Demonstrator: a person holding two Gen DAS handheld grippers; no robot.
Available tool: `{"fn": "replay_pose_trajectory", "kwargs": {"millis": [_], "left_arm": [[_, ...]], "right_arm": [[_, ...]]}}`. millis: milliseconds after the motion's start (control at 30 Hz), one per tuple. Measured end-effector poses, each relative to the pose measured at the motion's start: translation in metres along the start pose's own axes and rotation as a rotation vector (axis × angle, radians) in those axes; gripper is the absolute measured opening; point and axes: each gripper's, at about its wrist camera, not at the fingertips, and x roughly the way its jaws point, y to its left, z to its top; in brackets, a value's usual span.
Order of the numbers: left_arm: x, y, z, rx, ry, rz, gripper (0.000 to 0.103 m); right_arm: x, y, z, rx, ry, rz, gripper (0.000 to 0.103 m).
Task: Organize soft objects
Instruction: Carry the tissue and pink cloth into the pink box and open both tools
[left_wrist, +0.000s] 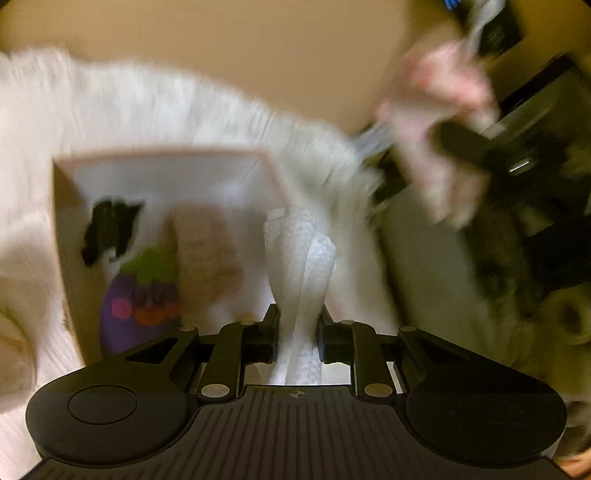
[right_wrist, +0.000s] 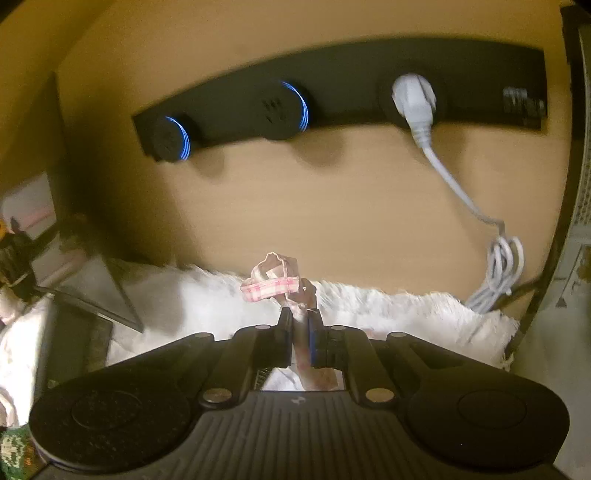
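At lower centre of the left view, our left gripper (left_wrist: 298, 332) has its jaws pinching a white knit cloth (left_wrist: 299, 251) above the open box (left_wrist: 166, 157). It looks light and floppy, best held mid-fold. Our right gripper (right_wrist: 300, 332) pinches a pink checked cloth (right_wrist: 271, 286) over the white fluffy rug (right_wrist: 388, 306).

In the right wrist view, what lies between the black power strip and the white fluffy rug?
Bare tan wall, between power strip and rug; only the white cord crosses it.
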Motion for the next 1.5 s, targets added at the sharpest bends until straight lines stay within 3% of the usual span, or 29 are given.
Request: {"fn": "replay_pose_trajectory", "kwargs": {"millis": [100, 233, 433, 500, 533, 633, 733, 933, 1133, 1333, 1500], "left_arm": [[0.025, -0.001, -0.004, 0.074, 0.058, 0.147, 0.022], [0.038, -0.006, -0.009, 0.244, 0.041, 0.367, 0.028], [0.044, -0.001, -0.008, 0.299, -0.009, 0.450, 0.025], [0.047, 0.001, -0.007, 0.283, 0.020, 0.392, 0.023], [0.049, -0.005, -0.010, 0.293, 0.020, 0.367, 0.033], [0.053, -0.012, -0.010, 0.291, 0.046, 0.290, 0.022], [0.046, -0.003, -0.009, 0.198, 0.042, 0.201, 0.029], [0.000, -0.018, -0.013, 0.208, -0.093, 0.303, 0.029], [-0.031, -0.027, -0.026, 0.254, -0.163, 0.367, 0.029], [-0.045, -0.030, -0.036, 0.227, -0.198, 0.355, 0.029], [-0.048, -0.031, -0.040, 0.210, -0.231, 0.273, 0.029]], "right_arm": [[0.006, -0.005, -0.007, -0.002, 0.005, -0.017, 0.008], [0.014, -0.013, -0.014, 0.026, 0.022, -0.025, 0.008], [0.021, -0.017, -0.021, 0.048, 0.043, -0.032, 0.008], [0.021, -0.018, -0.023, 0.051, 0.046, -0.034, 0.008], [0.021, -0.018, -0.024, 0.052, 0.046, -0.034, 0.008], [0.022, -0.019, -0.024, 0.054, 0.041, -0.032, 0.008], [0.022, -0.019, -0.026, 0.054, 0.041, -0.036, 0.008], [0.032, -0.019, -0.033, 0.054, 0.077, -0.036, 0.008], [0.060, -0.021, -0.042, 0.095, 0.194, 0.042, 0.009], [0.085, -0.020, -0.054, 0.107, 0.278, 0.044, 0.009], [0.094, -0.022, -0.061, 0.114, 0.317, 0.032, 0.009]]}}
